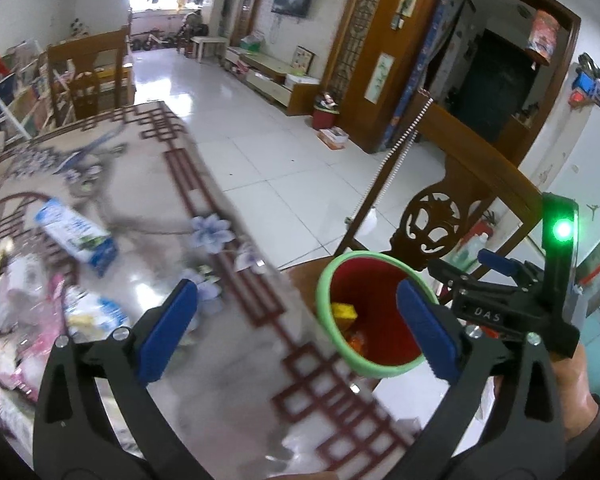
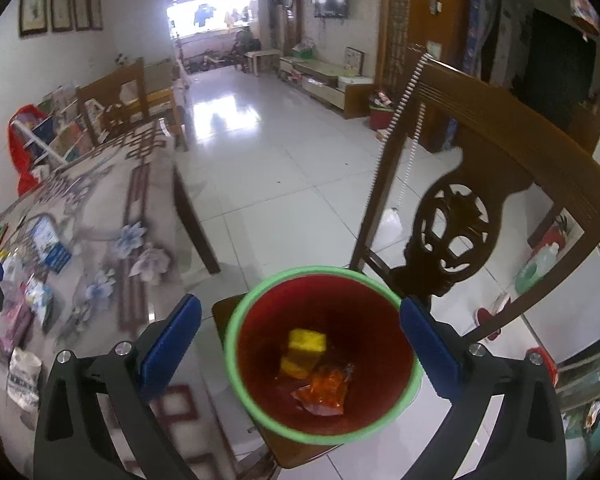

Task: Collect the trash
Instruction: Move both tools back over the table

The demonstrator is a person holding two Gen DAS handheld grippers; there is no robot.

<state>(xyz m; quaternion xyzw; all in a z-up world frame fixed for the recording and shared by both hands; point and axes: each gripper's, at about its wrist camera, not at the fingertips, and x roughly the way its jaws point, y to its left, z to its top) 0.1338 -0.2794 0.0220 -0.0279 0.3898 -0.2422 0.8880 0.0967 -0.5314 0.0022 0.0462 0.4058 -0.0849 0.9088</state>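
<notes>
Red inside with a green rim, the bin (image 2: 324,364) stands on the chair (image 2: 480,184) seat beside the table (image 1: 220,360), holding a yellow box (image 2: 305,346) and an orange wrapper (image 2: 326,394). My right gripper (image 2: 300,344) hangs above it, jaws wide and empty. My left gripper (image 1: 298,328) is equally wide and empty over the table edge, with a carton (image 1: 76,236) and wrappers (image 1: 28,308) further along the table.

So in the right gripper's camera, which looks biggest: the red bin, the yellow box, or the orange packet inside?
1. Red bin, by far the biggest.
2 and 3. Yellow box and orange packet look about the same, too close to rank.
</notes>
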